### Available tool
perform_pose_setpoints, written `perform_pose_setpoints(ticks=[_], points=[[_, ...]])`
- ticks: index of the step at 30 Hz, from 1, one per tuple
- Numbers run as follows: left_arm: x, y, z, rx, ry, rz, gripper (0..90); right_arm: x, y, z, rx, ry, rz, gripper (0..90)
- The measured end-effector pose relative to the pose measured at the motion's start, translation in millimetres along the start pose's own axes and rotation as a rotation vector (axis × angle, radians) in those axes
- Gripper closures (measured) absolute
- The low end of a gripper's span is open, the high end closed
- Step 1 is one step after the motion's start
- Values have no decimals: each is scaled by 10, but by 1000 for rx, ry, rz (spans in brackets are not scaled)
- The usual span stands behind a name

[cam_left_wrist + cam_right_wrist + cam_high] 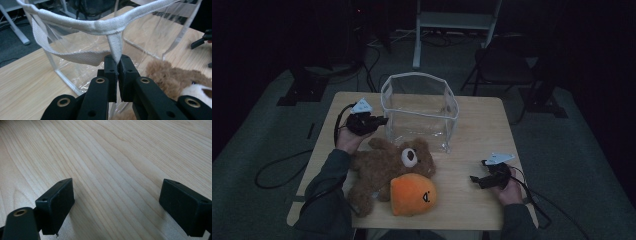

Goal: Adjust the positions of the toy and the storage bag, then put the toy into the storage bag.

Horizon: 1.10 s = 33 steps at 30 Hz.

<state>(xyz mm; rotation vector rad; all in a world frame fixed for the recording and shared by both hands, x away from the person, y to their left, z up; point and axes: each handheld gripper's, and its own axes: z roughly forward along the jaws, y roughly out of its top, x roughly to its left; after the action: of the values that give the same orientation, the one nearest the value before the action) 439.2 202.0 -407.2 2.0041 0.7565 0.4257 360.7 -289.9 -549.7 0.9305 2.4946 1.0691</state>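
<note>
**Left gripper pinches the clear bag's corner seam**

Right now the left gripper has its jaws pressed together on a white fabric strip of the clear bag, the strip that runs down from the bag's woven rim at one corner. In the high view this gripper sits at the bag's near left corner, held by the left hand on the left side of the wooden table. The bag stands upright and open at the top, toward the far middle of the table.

Just near of the bag lies a brown teddy bear, its head close to the bag's near wall. An orange plush toy lies against the bear on its near right side.

Over on the near right, well apart from the bag and the toys, the right gripper rests low above bare wood, held by the right hand. Its jaws stand wide, with nothing between them but the table's grain.
</note>
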Motion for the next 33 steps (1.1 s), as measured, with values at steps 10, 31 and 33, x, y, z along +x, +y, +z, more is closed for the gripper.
perform_pose_setpoints(ticks=[10, 31, 33], points=[[14, -103, -181, 3, -15, 5, 857, 0, 0, 0, 0, 1, -1, 119], [-358, -384, -613, -1, -80, 30, 495, 12, -14, -13, -1, -5, 6, 119], [-411, -407, -601, 18, -79, 42, 483, 12, -14, -14, -1, -5, 5, 119]])
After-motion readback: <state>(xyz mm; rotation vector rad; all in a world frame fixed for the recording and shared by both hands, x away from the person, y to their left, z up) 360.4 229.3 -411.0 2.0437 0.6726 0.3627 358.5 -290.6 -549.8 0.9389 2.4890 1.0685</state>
